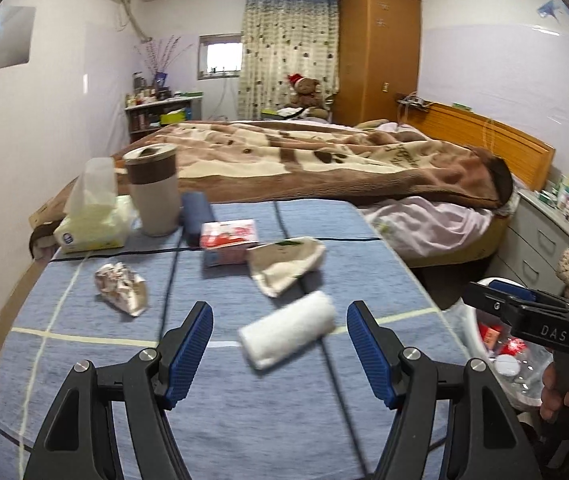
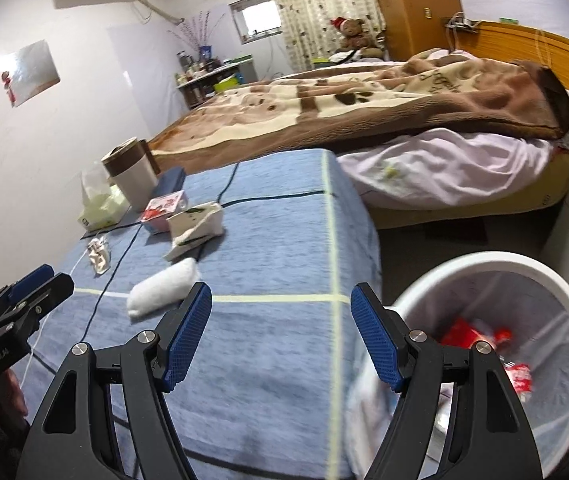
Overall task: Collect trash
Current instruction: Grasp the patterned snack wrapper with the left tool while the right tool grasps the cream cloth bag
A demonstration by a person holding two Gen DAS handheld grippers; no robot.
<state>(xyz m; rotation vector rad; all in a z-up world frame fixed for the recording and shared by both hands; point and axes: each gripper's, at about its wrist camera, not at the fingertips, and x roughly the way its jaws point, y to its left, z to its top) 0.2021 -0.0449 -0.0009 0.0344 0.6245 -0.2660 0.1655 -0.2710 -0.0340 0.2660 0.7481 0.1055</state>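
Observation:
A white rolled paper wad (image 1: pixel 289 329) lies on the blue tablecloth (image 1: pixel 244 400), just ahead of my open, empty left gripper (image 1: pixel 279 350). Beyond it lie a crushed cream carton (image 1: pixel 284 266), a crumpled wrapper (image 1: pixel 122 287) and a red-white packet (image 1: pixel 226 240). My right gripper (image 2: pixel 280 336) is open and empty, above the table's right edge beside a white trash bin (image 2: pixel 524 344) that holds red wrappers. The wad (image 2: pixel 162 287) and carton (image 2: pixel 194 228) also show in the right wrist view. The left gripper shows at that view's left edge (image 2: pixel 24 292).
A tissue pack (image 1: pixel 88 220), a beige-brown cup (image 1: pixel 152 192) and a blue case (image 1: pixel 196 212) stand at the table's far left. A bed with a brown blanket (image 1: pixel 324 160) lies behind. A white drawer unit (image 1: pixel 540 240) is at the right. A black cable (image 2: pixel 220 196) crosses the cloth.

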